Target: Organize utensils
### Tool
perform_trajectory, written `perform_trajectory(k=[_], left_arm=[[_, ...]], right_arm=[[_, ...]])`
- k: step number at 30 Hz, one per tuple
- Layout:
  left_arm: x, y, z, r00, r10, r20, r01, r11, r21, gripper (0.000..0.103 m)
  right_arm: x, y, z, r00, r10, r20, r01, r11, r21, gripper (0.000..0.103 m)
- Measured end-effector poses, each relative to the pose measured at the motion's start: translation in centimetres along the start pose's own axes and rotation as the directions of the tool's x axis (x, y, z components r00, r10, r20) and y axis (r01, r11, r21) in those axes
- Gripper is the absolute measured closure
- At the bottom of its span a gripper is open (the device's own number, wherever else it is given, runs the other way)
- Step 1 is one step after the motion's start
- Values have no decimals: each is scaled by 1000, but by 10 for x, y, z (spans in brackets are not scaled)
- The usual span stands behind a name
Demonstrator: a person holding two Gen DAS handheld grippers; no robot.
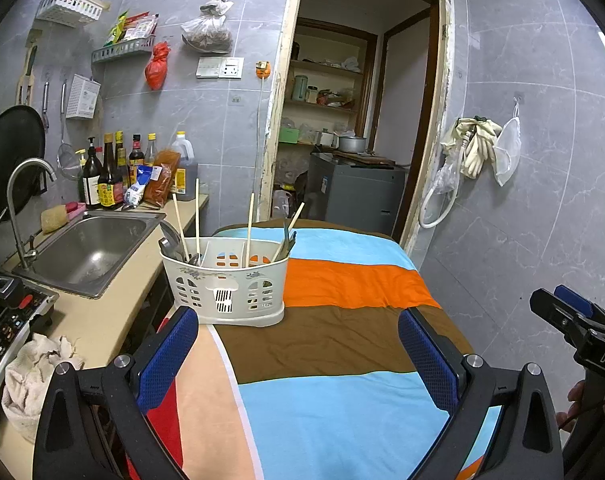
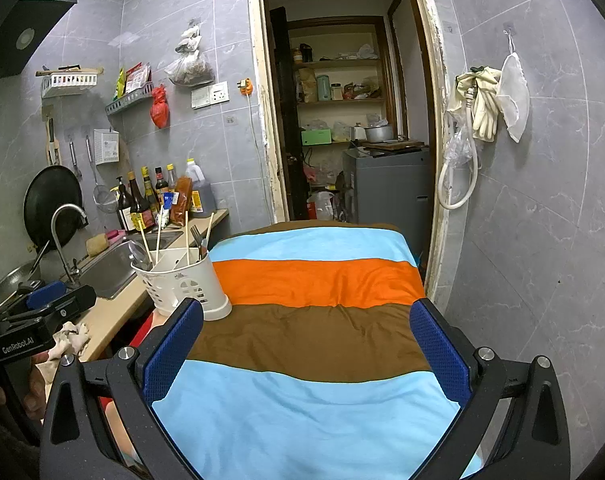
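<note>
Your left gripper (image 2: 42, 316) carries "GenRobot.AI" in white on its black body; your right gripper (image 1: 574, 320) shows "DAS", probably cut off by the frame edge; the bottle labels (image 1: 106, 192) are too small to read

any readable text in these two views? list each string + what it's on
"GenRobot.AI": white print on the black body of the left gripper, seen from the right wrist view.
"DAS": partial print, cut off at the frame edge, on the black body of the right gripper, seen from the left wrist view.
Bottle labels by the sink: too small to read.
Snack packets on the wall shelf: blurred.
</note>
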State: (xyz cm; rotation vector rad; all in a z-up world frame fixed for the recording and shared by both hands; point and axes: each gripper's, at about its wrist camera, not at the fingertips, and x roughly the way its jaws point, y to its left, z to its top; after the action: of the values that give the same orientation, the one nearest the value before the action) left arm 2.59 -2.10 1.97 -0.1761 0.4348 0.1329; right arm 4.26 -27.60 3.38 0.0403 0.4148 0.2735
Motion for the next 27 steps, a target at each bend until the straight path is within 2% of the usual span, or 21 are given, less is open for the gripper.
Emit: perform_trajectory(k=[27], left_arm=[[2, 3, 2, 1000, -2, -1, 2, 1000, 2, 2]], right_arm=[[0, 7, -3, 1000, -3, -5, 3, 1000, 3, 2]])
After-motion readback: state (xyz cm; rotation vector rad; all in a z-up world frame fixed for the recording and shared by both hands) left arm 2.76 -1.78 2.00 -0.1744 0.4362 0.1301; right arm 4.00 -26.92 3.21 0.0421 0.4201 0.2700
